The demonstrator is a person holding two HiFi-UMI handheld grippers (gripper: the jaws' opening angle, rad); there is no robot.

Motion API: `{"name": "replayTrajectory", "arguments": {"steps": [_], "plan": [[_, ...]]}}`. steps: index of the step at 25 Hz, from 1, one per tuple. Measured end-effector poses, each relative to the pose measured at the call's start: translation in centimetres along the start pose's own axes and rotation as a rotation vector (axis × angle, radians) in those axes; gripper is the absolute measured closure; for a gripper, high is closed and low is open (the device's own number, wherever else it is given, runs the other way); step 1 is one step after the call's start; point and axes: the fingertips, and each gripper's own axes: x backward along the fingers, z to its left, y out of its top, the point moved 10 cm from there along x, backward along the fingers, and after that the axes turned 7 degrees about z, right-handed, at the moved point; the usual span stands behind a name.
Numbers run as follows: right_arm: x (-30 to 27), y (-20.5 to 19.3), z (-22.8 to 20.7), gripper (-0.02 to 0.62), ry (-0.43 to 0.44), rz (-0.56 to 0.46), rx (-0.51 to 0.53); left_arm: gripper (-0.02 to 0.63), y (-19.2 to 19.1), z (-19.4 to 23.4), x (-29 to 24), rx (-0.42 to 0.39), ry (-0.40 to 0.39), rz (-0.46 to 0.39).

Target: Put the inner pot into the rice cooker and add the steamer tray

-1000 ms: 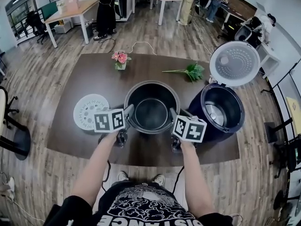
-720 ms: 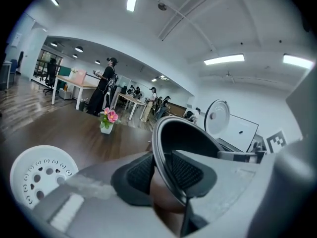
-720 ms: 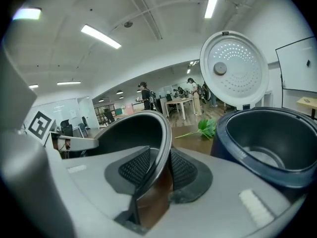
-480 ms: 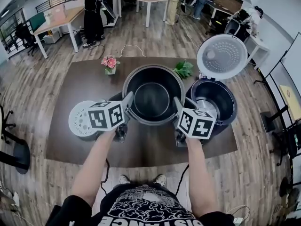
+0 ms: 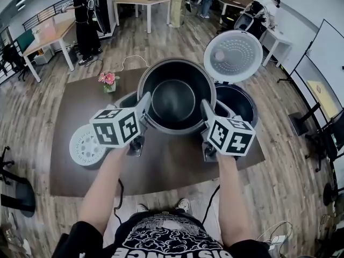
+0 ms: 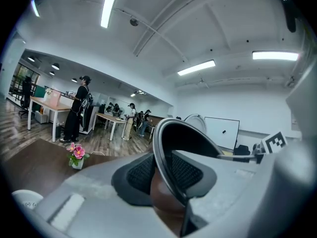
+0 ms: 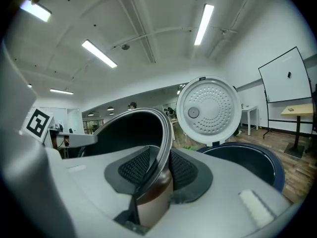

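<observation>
Two-sided grip: left hand-held gripper [image 5: 144,105] and right hand-held gripper [image 5: 207,112] each pinch the inner pot [image 5: 174,98] rim, so it hangs level above the bench [image 5: 172,163], beside the open rice cooker [image 5: 240,104]. Steamer tray [image 5: 86,145] lies near the bench's left edge.

Your left tool [image 5: 144,102] and right tool [image 5: 207,110] flank the pot [image 5: 173,98] above the counter [image 5: 166,163]; cooker [image 5: 240,102] right of it, tray [image 5: 86,145] left.

A dark brown table [image 5: 172,163] stands on a wood-plank floor [image 5: 27,109]. On it, a white perforated steamer tray [image 5: 85,145] lies flat at the near left. A small pot of pink flowers [image 5: 108,80] stands far left, and the open rice cooker [image 5: 240,105] sits at the right.
</observation>
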Motion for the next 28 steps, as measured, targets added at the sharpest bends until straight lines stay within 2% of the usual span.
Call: {"name": "replayTrajectory", "arguments": {"steps": [12,19,28], "plan": [[5.6,2.6,-5.5,0.477,-0.123,-0.110,-0.031,0.493,2.9,-6.8,-4.5,-0.078,-0.148,-0.017],[8.7,3.5,-10.8,0.477,-0.186,-0.130,-0.049,0.492,3.2,-12.2,-8.5,-0.101,-0.218,-0.002],[9.4,3.5,-16.7,0.479,-0.205,-0.103,-0.092,0.492,2.2,-16.1,-13.4,-0.076,-0.242,0.053]]}}
